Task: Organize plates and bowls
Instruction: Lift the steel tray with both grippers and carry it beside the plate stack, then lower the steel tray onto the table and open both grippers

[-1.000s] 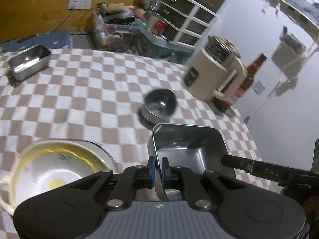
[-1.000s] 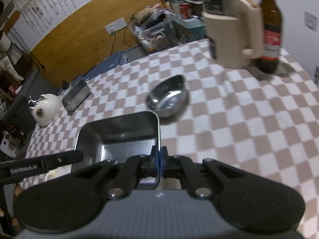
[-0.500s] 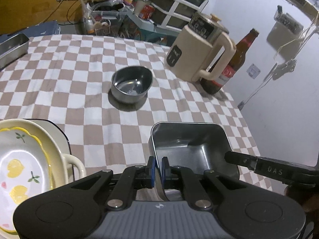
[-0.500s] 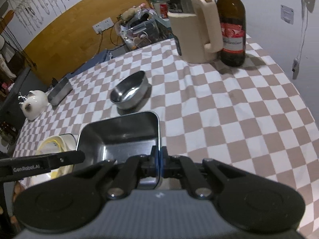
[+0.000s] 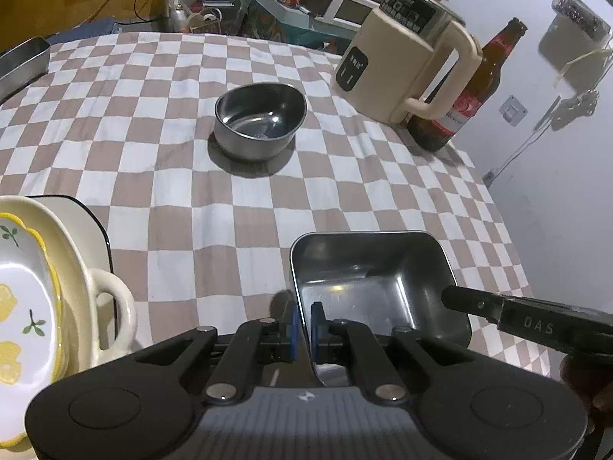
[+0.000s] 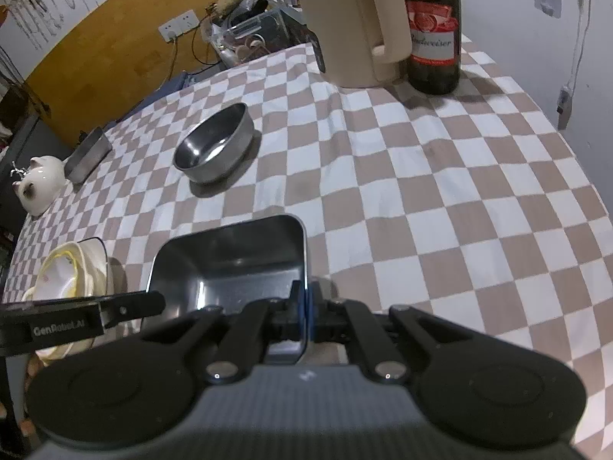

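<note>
Both grippers hold one rectangular steel tray [image 5: 377,280], which also shows in the right wrist view [image 6: 233,264]. My left gripper [image 5: 304,324] is shut on its left wall. My right gripper [image 6: 305,304] is shut on its right wall. The tray hangs low over the checkered cloth at the near edge. A round steel bowl [image 5: 260,119] stands mid-table, also in the right wrist view [image 6: 214,149]. A stack of cream and yellow lemon-print plates [image 5: 34,287] sits at the near left, also in the right wrist view [image 6: 72,268].
A cream kettle [image 5: 406,65] and a brown beer bottle [image 5: 467,88] stand at the far right. A second steel tray [image 6: 87,155] and a white cat figurine [image 6: 38,184] sit at the far left. The table edge runs along the right [image 6: 574,153].
Both grippers have carried the steel tray toward the right side of the table and lower. The plate stack has slid to the left of the view; the bowl looks nearer.
</note>
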Demonstrator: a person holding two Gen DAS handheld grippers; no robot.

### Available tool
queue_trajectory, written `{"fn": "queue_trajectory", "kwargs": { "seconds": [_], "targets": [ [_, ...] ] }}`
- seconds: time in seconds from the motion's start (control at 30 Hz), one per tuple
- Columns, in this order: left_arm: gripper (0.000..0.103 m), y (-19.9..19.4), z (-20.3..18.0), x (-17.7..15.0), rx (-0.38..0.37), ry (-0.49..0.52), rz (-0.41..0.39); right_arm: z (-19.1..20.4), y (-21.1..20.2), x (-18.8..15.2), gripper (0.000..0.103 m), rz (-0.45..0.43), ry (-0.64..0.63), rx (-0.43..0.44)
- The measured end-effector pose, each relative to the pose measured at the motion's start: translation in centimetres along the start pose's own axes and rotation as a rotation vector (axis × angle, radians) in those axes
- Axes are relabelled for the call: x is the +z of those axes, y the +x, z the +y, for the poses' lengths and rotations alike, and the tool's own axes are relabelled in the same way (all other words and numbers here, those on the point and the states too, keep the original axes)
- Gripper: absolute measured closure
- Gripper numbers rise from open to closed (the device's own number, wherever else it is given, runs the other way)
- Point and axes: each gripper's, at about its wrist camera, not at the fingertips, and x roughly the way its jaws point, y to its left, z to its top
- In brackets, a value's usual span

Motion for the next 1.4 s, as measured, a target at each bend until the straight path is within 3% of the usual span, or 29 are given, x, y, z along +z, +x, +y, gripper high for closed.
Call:
{"fn": "queue_trajectory", "kwargs": {
  "seconds": [0.37,1.0,1.13,1.33,1.37,1.4],
  "targets": [
    [0.096,1.4,0.0,-0.3,0.032,-0.001,0.023,-0.3,1.0,-0.2,0.100,0.027,0.005,-0.014],
    [0.096,1.4,0.2,-0.3,0.005,0.009,0.038,-0.5,1.8,-0.6,0.100,0.044,0.029,-0.017],
    [0.092,1.4,0.3,-0.5,0.004,0.012,0.052,-0.2,1.8,-0.7,0.097,0.045,0.022,-0.033],
    [0.077,0.9,0.7,-0.7,0.006,0.004,0.049,-0.3,2.0,-1.2,0.091,0.055,0.023,-0.056],
    [0.070,0.9,0.8,-0.7,0.006,0.003,0.047,-0.3,2.0,-1.3,0.088,0.055,0.023,-0.055],
    [0.063,0.8,0.9,-0.8,0.005,0.003,0.046,-0.3,1.9,-1.3,0.078,0.055,0.021,-0.053]
  ]
}}
